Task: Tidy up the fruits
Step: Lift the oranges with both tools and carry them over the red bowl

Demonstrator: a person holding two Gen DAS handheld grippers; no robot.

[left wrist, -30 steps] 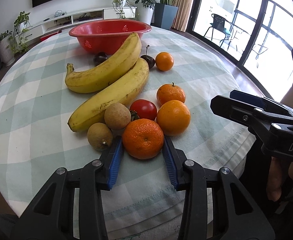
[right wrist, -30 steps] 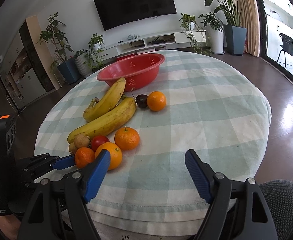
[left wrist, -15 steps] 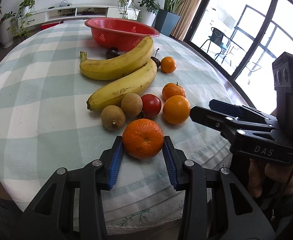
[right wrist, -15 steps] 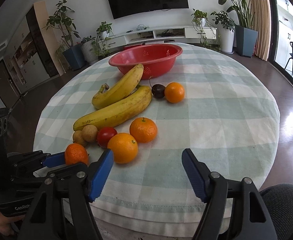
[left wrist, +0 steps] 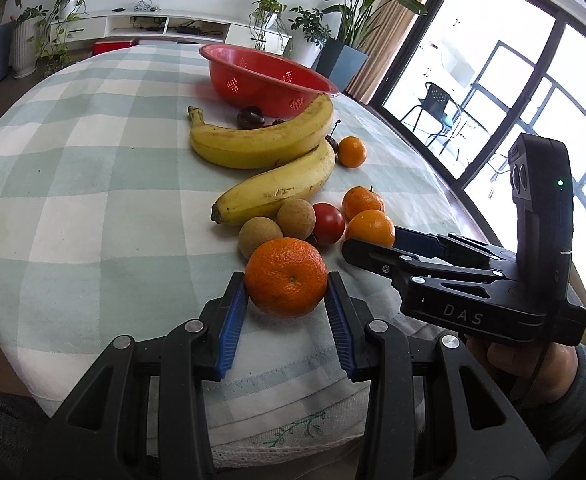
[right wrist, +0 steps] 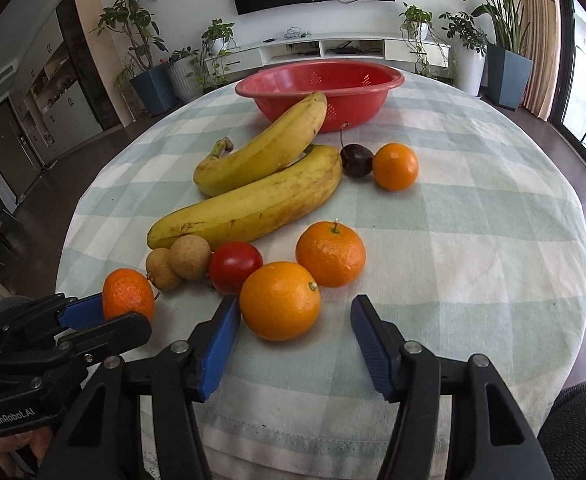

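My left gripper (left wrist: 287, 304) is shut on a mandarin (left wrist: 286, 277), held just above the checked tablecloth near its front edge; it also shows in the right wrist view (right wrist: 127, 294). My right gripper (right wrist: 295, 320) is open, its jaws on either side of a smooth orange (right wrist: 280, 300), not touching it. Behind lie a red tomato (right wrist: 235, 266), two brown longans (right wrist: 189, 256), another mandarin (right wrist: 330, 253), two bananas (right wrist: 253, 208), a dark cherry (right wrist: 356, 160) and a small orange (right wrist: 395, 166). A red colander (right wrist: 325, 92) stands at the back.
The round table (right wrist: 473, 220) has bare cloth on its right half. In the left wrist view the right gripper's body (left wrist: 493, 292) sits close to the right of the held mandarin. Plants, a TV unit and a glass door surround the table.
My left gripper has pulled the mandarin back from the fruit pile and swung left. My right gripper has moved forward to the smooth orange, jaws still open.
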